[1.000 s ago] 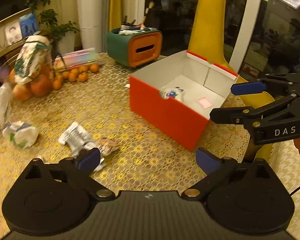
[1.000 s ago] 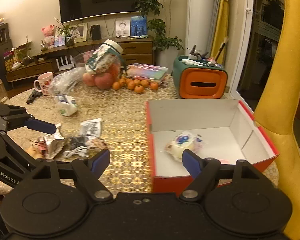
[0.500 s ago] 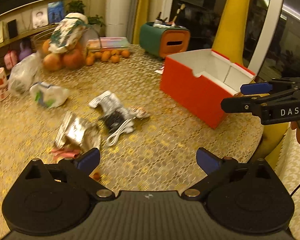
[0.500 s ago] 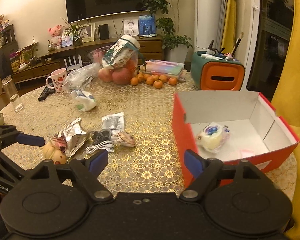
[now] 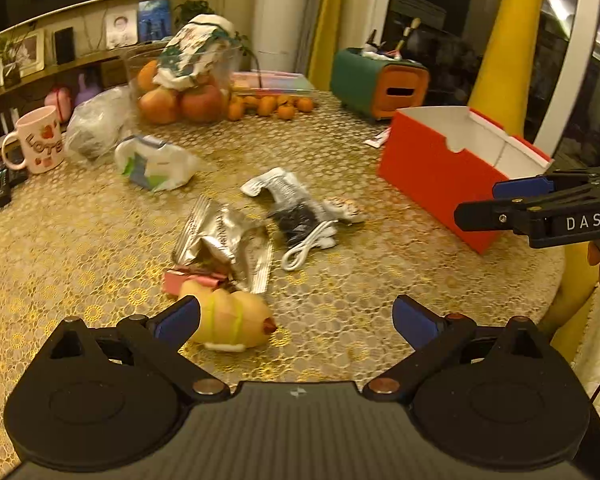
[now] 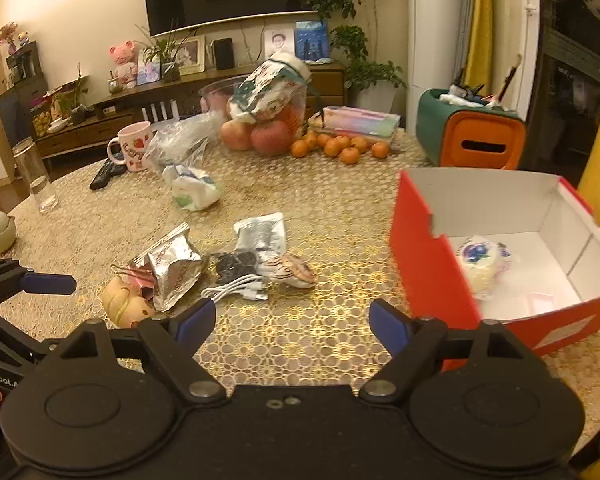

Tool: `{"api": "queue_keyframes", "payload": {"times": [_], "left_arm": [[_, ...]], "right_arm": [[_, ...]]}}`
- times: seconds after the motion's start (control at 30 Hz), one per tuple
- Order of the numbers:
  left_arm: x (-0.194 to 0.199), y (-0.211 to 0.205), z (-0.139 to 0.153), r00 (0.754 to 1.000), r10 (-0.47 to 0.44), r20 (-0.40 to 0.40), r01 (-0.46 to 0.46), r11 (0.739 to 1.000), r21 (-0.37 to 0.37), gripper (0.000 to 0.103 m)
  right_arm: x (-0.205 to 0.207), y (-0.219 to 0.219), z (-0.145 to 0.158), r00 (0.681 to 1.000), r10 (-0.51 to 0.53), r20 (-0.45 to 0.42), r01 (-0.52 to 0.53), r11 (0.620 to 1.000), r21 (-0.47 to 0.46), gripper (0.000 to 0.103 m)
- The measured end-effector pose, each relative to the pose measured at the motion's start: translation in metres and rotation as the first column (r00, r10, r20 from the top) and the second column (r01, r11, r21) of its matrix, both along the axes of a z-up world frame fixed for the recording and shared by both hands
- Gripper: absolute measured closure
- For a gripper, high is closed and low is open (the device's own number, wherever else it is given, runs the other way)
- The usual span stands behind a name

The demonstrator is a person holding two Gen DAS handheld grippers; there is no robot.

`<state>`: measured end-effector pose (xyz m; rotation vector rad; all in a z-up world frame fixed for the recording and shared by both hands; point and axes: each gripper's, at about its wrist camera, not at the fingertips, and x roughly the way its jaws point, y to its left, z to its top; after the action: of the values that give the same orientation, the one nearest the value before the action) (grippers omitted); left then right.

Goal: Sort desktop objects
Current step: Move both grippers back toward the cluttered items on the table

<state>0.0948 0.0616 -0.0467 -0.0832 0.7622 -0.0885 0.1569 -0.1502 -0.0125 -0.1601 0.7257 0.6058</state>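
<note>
Over the cluttered desk [image 6: 340,208]: both grippers reaching for the next item to sort.

The left gripper [image 5: 296,316] and right gripper [image 6: 292,320] both hang spread and empty. One wrapped bun [image 6: 482,264] already lies in the red box [image 6: 424,272]. The foil packet [image 5: 224,240], white cable [image 5: 306,246] and yellow toy [image 5: 236,320] lie loose mid-desk. The toy is nearest the left gripper, so lowering and closing on it looks like the next move.

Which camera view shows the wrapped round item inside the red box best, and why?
The right wrist view: it looks down into the red box, so the wrapped round item lies in plain sight on the white floor. In the left wrist view the box's near wall hides it.
</note>
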Motion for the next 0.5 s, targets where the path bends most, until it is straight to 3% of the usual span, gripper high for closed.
{"api": "queue_keyframes", "payload": {"times": [0.5], "left_arm": [[0.017, 0.013, -0.036, 1.0, 0.017, 0.003, -0.018, 0.993, 0.118, 0.0]], "right_arm": [[0.051, 0.032, -0.042, 0.999, -0.02, -0.044, 0.017, 0.998, -0.067, 0.019]]}}
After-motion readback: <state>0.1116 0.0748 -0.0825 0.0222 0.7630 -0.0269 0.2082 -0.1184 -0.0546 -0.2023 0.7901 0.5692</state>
